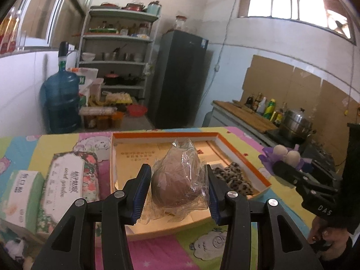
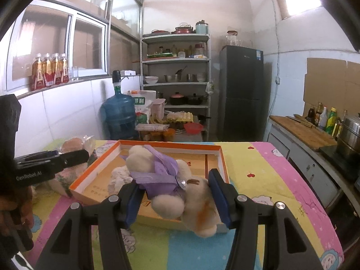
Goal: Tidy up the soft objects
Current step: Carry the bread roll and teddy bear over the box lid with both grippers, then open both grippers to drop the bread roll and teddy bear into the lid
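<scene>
The left gripper pinched a brown rounded soft object wrapped in crinkled clear plastic, its blue-padded fingers pressing the wrap from both sides, and held it above the shallow orange-rimmed cardboard tray that lay on the table covered with a pastel cartoon-print cloth. A leopard-print fabric piece lay inside the tray, near its right wall in the left wrist view. To the left of the tray, on the cloth, stood a floral-print tissue pack and, just beside it, a pale green box. The right gripper clamped a cream plush bear in a purple dress between its own blue pads, the toy lying tilted over the near edge of the same tray, with its lower part hanging past the rim. A white fluffy item sat in the tray just behind the bear. In the right wrist view the left gripper showed at the left edge with the wrapped object beside the tray's far left corner. A person's hand gripped the right tool's handle.
</scene>
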`<state>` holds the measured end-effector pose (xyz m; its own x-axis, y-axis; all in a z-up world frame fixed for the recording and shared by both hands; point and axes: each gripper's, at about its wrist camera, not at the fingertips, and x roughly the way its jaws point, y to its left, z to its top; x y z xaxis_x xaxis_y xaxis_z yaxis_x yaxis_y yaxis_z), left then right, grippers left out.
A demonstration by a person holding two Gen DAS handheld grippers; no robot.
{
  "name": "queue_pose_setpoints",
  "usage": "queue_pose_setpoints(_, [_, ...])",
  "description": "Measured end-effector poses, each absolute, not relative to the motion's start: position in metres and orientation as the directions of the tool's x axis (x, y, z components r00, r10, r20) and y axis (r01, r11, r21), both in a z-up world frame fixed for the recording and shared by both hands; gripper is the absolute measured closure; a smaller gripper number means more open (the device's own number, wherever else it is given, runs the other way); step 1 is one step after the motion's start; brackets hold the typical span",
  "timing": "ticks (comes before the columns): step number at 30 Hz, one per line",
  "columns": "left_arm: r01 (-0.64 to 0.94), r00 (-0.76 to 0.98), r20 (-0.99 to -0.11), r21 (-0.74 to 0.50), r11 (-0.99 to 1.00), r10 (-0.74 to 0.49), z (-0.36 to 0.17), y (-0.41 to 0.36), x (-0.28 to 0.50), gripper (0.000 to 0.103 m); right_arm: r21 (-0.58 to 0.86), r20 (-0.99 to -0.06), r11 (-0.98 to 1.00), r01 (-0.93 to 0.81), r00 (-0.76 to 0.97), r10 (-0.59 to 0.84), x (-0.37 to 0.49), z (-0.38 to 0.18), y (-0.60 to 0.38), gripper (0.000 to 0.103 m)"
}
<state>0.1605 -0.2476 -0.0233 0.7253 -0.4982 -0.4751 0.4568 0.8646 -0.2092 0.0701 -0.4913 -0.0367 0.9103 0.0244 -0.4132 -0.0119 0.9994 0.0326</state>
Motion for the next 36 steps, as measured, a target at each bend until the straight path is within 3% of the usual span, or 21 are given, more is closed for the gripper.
queue_pose_setpoints(20, [0.375, 0.678, -0.622, -0.164, 0.912, -0.391, -0.078, -0.26, 0.204, 0.055, -0.038, -0.518, 0.999, 0.027, 0.854, -0.043, 0.141, -0.078, -0.48, 0.046])
queue_pose_setpoints(33, [0.398, 0.66, -0.637, -0.155, 0.904, -0.399, -0.081, -0.265, 0.204, 0.054, -0.059, -0.593, 0.998, 0.015, 0.804, -0.047, 0.156, -0.089, -0.473, 0.04])
queue_pose_setpoints(36, [0.408, 0.662, -0.628, -0.156, 0.9, -0.409, -0.079, -0.266, 0.2, 0.046, -0.055, -0.61, 0.998, 0.013, 0.791, -0.044, 0.157, -0.092, -0.474, 0.038])
